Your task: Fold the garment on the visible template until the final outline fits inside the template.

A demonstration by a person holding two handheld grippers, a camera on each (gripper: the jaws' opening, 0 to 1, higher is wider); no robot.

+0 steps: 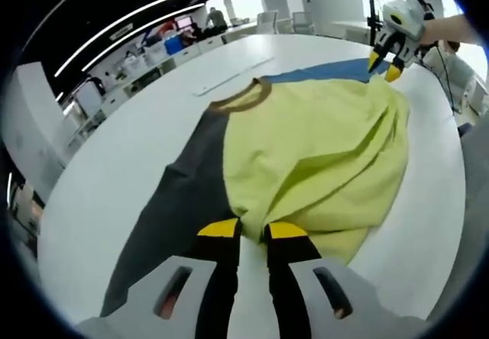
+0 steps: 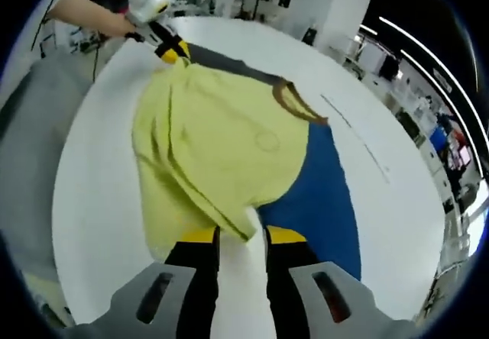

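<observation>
- The yellow t-shirt [image 1: 321, 148] with a brown collar [image 1: 243, 98] lies rumpled on the white table [image 1: 122, 163], pretty much in the middle of it. In the right gripper view the same shirt [image 2: 221, 148] bunches up toward the left, collar [image 2: 294, 101] pointing away from the camera.
- Under the shirt there's a flat template, half dark grey [image 1: 176, 209] and half blue [image 1: 328, 70]. The grey half sticks out on one side of the shirt, the blue half [image 2: 317, 194] on the other.
- The shirt clearly spills past the template on the side away from the collar, so the outline doesn't fit inside yet.
- The left gripper [image 1: 252, 229] sits at the shirt's edge, yellow-tipped jaws close together with a fold of yellow fabric pinched between them. In the right gripper view it's [image 2: 174, 51] at the far corner of the shirt, with a person's hand [image 2: 114, 24] on it.
- The right gripper [image 2: 241, 236] is the same deal: jaws nearly closed, nipping a flap of the shirt's edge. From the left gripper view it [image 1: 384, 68] touches the far corner of the shirt next to the blue half.
- Beyond the table: an office with desks and chairs [image 1: 267, 20] and ceiling strip lights [image 1: 145, 14].
</observation>
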